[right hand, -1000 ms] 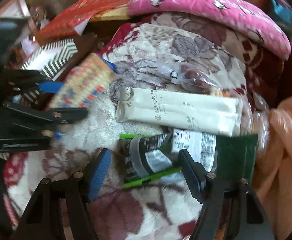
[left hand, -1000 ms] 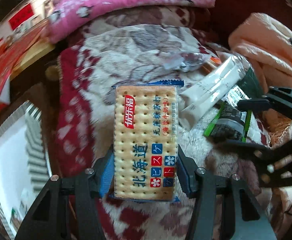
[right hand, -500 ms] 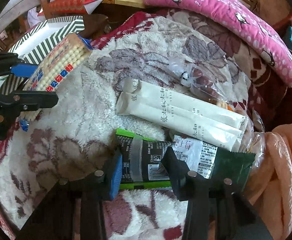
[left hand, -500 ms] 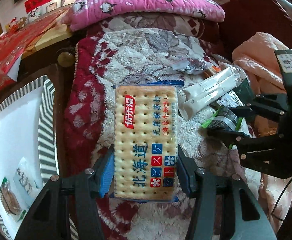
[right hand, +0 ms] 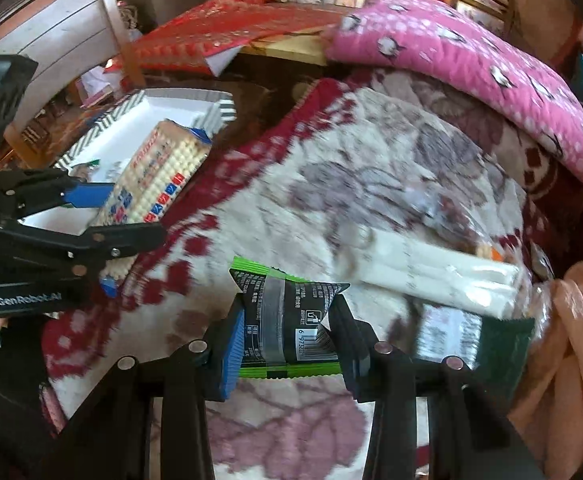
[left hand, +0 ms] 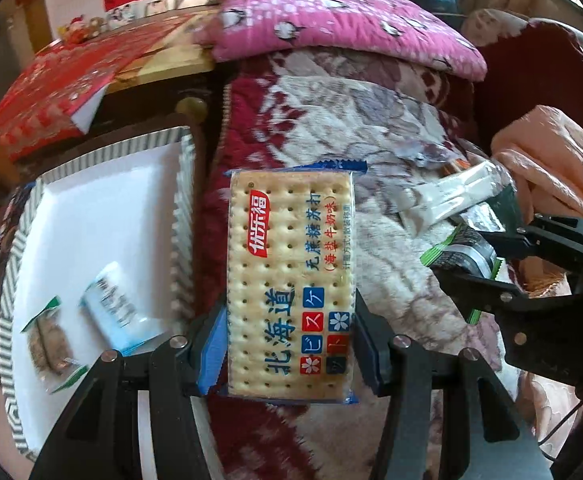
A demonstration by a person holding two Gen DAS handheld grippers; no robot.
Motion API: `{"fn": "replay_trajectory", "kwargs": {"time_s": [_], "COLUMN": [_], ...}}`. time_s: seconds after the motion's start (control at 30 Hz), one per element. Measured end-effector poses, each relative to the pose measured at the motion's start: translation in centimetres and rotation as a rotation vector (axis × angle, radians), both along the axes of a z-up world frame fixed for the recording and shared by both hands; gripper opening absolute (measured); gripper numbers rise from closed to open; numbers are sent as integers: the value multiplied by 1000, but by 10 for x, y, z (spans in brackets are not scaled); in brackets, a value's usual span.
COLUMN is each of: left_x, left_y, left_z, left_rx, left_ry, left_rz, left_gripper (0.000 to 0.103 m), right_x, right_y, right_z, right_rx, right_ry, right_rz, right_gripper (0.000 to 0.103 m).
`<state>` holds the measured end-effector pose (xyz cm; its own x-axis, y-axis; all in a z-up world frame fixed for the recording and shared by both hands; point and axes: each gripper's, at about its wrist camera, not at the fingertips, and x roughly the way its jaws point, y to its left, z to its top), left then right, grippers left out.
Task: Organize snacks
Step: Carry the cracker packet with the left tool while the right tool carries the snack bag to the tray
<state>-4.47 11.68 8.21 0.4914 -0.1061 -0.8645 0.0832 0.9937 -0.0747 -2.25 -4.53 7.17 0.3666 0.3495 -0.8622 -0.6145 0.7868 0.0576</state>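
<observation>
The left gripper point(left hand: 289, 344) is clamping a flat rectangular pack of soda crackers in clear wrap with blue edges point(left hand: 291, 284), its blue pads pressing both long sides near the lower end. The pack is hanging above the red-and-cream floral plush blanket point(left hand: 371, 152), just beside the white tray with a grey-and-white striped rim point(left hand: 185, 184). The right gripper point(right hand: 287, 344) is squeezing a black snack packet with bright green edges point(right hand: 287, 316), which looks lifted slightly clear of the blanket.

The sorting seems partly done. Two small items are already lying in the tray: a light blue-and-white wrapped packet point(left hand: 117, 316) and a clear green-trimmed packet with brownish contents point(left hand: 49, 340). Both held packs are not yet in the tray. On the blanket, a long white twin-stick packet point(right hand: 431, 268), a dark green pouch with a white label point(right hand: 475, 340) and a crumpled clear bag point(left hand: 423, 152) behind them are waiting, so I judge that about half the work remains.

The cracker pack is showing a red badge reading 优乐福, large blue characters 北海道, the words 无蔗糖苏打 and, in a red outline, 海盐牛奶味, plus coloured squares with katakana and blossom marks. The black packet is showing a barcode beginning 6 97. The left tool's body reads GenRobot.AI. The white sticks carry writing too blurred to read.
</observation>
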Motion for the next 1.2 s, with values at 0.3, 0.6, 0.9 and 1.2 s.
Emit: {"fn": "replay_trajectory", "kwargs": {"time_s": [0.3, 0.6, 0.9, 1.2], "left_x": [-19, -38, -46, -50], "left_y": [46, 95, 131, 147], "left_z": [11, 9, 3, 0], "left_rx": [28, 28, 31, 39], "left_ry": [-26, -17, -4, 2], "left_rz": [101, 204, 286, 332], "left_gripper": [54, 54, 54, 54], "right_x": [-5, -12, -17, -18], "right_y": [50, 104, 139, 159], "right_z": [12, 23, 23, 22], "right_rx": [30, 31, 33, 62], "right_ry": [-6, -20, -16, 8], "right_rz": [73, 173, 226, 232], "right_gripper": [43, 43, 43, 43]}}
